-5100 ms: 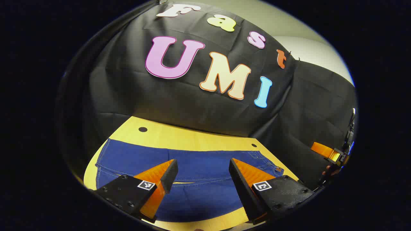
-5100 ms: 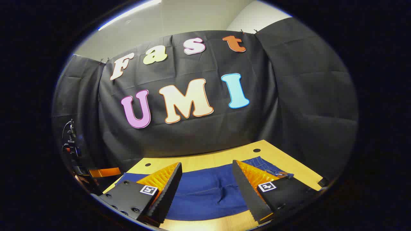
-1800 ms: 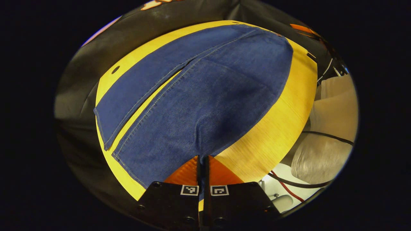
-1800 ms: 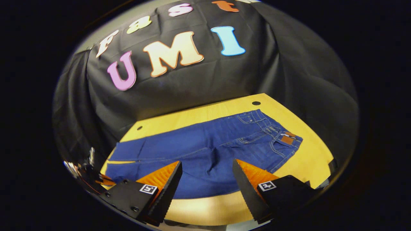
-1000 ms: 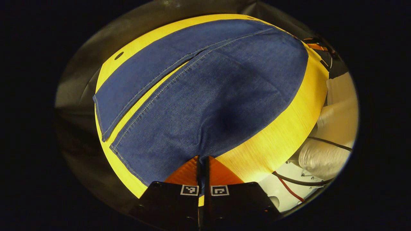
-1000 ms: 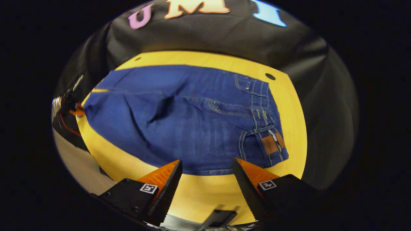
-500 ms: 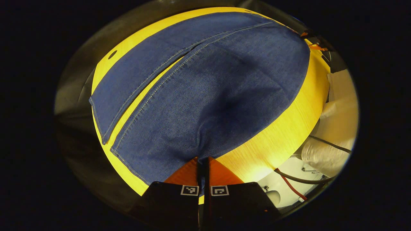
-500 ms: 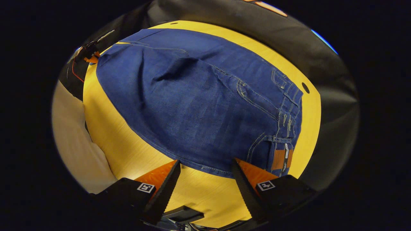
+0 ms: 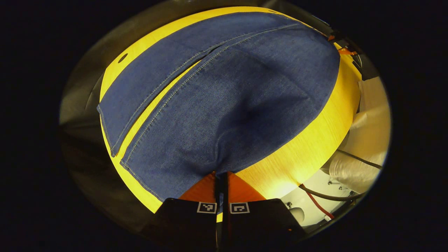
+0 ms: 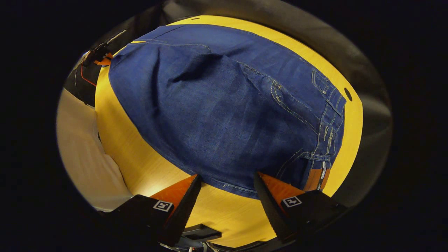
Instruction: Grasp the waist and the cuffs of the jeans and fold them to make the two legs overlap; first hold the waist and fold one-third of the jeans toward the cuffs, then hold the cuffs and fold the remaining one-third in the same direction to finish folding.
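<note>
Blue jeans lie spread flat on a yellow wooden table, both legs side by side with a thin gap between them. My left gripper is shut on the near leg's edge close to the cuff, and the denim puckers into a crease where it is pinched. In the right gripper view the jeans show their waistband with a brown leather patch at the right. My right gripper is open, hovering just over the near side seam beside the waist, nothing between its fingers.
The table's near edge runs close under both grippers. A person's light trouser legs and cables sit beyond that edge. Two small dark holes mark the table's far corners. The other gripper shows far off at the cuff end.
My right gripper has dropped and tilted down toward the waist side seam, staying open. My left gripper closed on the leg edge several seconds ago and has held almost still since.
</note>
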The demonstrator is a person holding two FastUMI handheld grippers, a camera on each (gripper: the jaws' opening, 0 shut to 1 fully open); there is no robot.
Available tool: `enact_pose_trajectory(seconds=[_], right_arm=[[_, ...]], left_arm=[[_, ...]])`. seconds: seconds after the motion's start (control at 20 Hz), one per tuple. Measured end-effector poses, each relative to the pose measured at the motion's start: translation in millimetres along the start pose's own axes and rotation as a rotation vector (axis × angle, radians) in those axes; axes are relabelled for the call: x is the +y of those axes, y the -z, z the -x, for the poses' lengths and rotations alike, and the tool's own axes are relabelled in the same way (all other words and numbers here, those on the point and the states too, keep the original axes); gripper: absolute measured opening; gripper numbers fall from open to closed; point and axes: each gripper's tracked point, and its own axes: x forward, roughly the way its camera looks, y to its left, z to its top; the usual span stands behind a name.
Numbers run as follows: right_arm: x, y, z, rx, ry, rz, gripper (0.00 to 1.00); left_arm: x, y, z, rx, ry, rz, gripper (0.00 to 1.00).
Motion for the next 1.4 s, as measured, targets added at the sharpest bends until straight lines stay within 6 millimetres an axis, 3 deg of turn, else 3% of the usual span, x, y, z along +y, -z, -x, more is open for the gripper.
enact_pose_trajectory(seconds=[0.1, 0.25, 0.45, 0.65, 0.8, 0.85, 0.9, 0.95, 1.05, 1.2, 1.4], right_arm=[[-0.6, -2.3, 0.8, -0.016, 0.0, -0.008, 0.96], [-14.3, -6.2, -0.9, -0.065, 0.016, -0.015, 0.69], [-32.5, -16.4, -3.4, -0.164, 0.065, -0.071, 0.2], [-35.6, -14.5, -4.6, -0.169, 0.093, -0.282, 0.12], [-35.7, -16.3, 0.5, -0.193, 0.158, -0.314, 0.09], [-36.3, -17.3, -3.1, -0.2, 0.178, -0.331, 0.04], [-37.0, -18.7, -3.2, -0.211, 0.199, -0.352, 0.07], [-36.6, -22.1, -2.8, -0.22, 0.219, -0.37, 0.02], [-35.1, -22.9, 1.4, -0.235, 0.248, -0.4, 0.04], [-37.5, -31.3, 15.8, -0.28, 0.284, -0.471, 0.03], [-44.3, -49.1, 52.4, -0.388, 0.364, -0.558, 0.0]], left_arm=[[1.0, -0.2, -0.6, 0.008, -0.007, 0.011, 0.0], [0.8, -1.4, -0.4, -0.01, -0.017, 0.037, 0.0], [2.2, -1.8, -1.7, -0.058, -0.038, 0.11, 0.0], [1.5, -2.0, -1.4, -0.168, -0.094, 0.249, 0.0], [4.4, -5.4, -3.1, -0.284, -0.158, 0.393, 0.0], [5.5, -6.0, -3.1, -0.311, -0.178, 0.45, 0.0], [7.3, -8.0, -2.6, -0.34, -0.199, 0.514, 0.0], [9.8, -11.0, -1.0, -0.375, -0.215, 0.572, 0.0], [11.3, -13.7, 0.1, -0.427, -0.226, 0.674, 0.0], [21.0, -21.7, 4.5, -0.505, -0.248, 0.792, 0.0], [36.7, -31.4, 41.7, -0.64, -0.326, 0.917, 0.0]])
